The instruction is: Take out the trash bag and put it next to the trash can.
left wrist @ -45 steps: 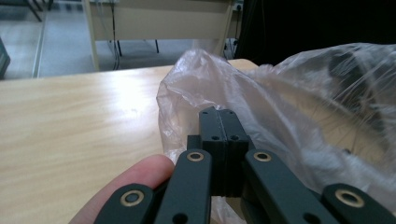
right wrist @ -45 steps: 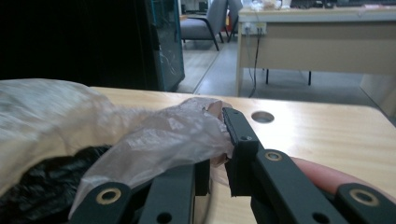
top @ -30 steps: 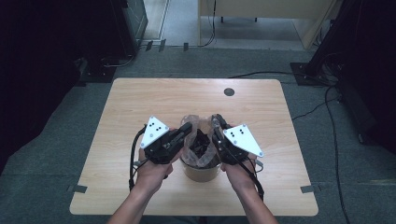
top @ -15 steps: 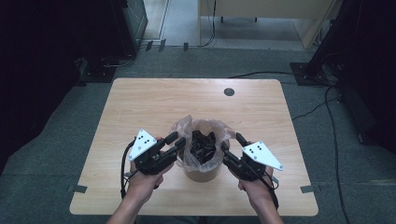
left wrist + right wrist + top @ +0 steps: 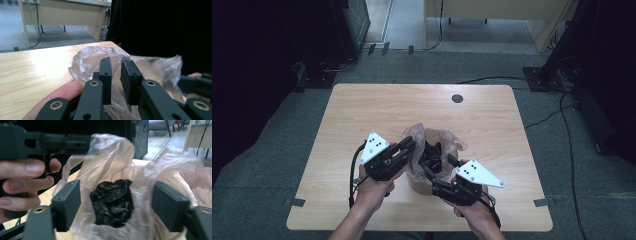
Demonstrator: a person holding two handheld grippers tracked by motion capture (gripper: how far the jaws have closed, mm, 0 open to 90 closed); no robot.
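A clear plastic bag [image 5: 448,138] lines a small brown tub [image 5: 418,186] on the wooden table [image 5: 362,110]. Crumpled black material [image 5: 432,151] lies inside the bag. My left gripper [image 5: 411,146] is at the bag's left rim. In the left gripper view its jaws [image 5: 115,67] have just been closing to a narrow gap, with the film [image 5: 87,57] right behind them and the pads not pressing on it. My right gripper [image 5: 435,161] reaches in from the near right. Its jaws have just been opening, and stand wide either side of the bag's mouth [image 5: 116,188] with the black material [image 5: 112,200] beyond.
A round dark grommet [image 5: 457,98] sits near the table's far edge. Beyond the table stand a light wooden desk [image 5: 492,20] and dark equipment [image 5: 352,20], with cables [image 5: 542,117] on the grey floor. The person's hands [image 5: 372,192] come in over the near edge.
Both grippers have drawn apart from above the bag, the left one leftward, the right one toward the near edge and lower. The right jaws have spread wide.
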